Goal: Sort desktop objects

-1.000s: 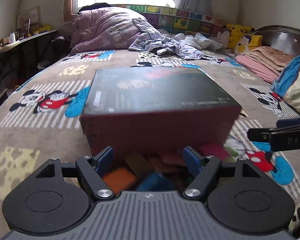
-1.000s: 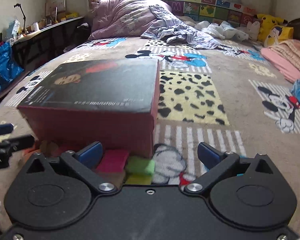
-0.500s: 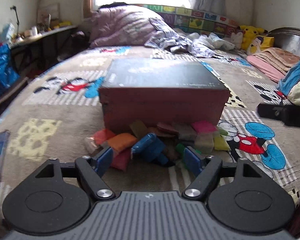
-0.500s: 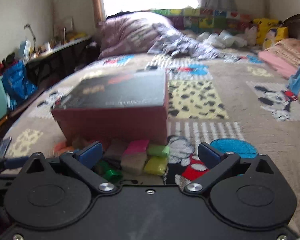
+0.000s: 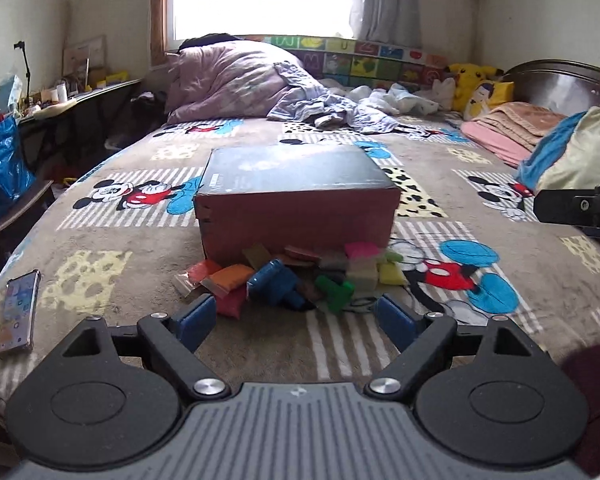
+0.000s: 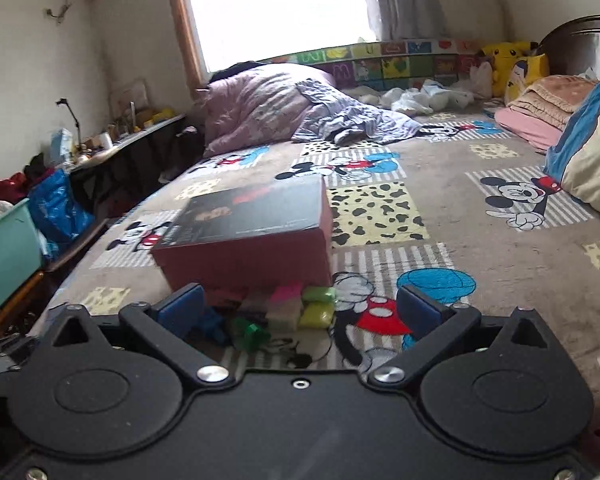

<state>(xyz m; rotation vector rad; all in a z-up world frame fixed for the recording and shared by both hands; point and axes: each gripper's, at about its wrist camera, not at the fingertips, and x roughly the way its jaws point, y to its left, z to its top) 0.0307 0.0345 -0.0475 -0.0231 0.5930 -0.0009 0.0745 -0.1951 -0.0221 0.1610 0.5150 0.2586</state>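
Observation:
A red box with a black lid lies closed on the cartoon-print bedspread. Against its near side sits a heap of small coloured packets, among them an orange one, a blue piece, a green piece and a pink one. My left gripper hovers just short of the heap, its jaws opening with nothing between them. My right gripper stands open and empty on the heap's right side; one of its fingers shows at the left wrist view's right edge.
A phone lies near the bed's left edge. A purple quilt and crumpled clothes fill the far end. Pillows and folded blankets lie on the right. A blue bag and a desk stand left of the bed.
Both grippers have drawn back and up from the box, so the whole heap of packets now shows ahead of them. The left jaws stand wider than before.

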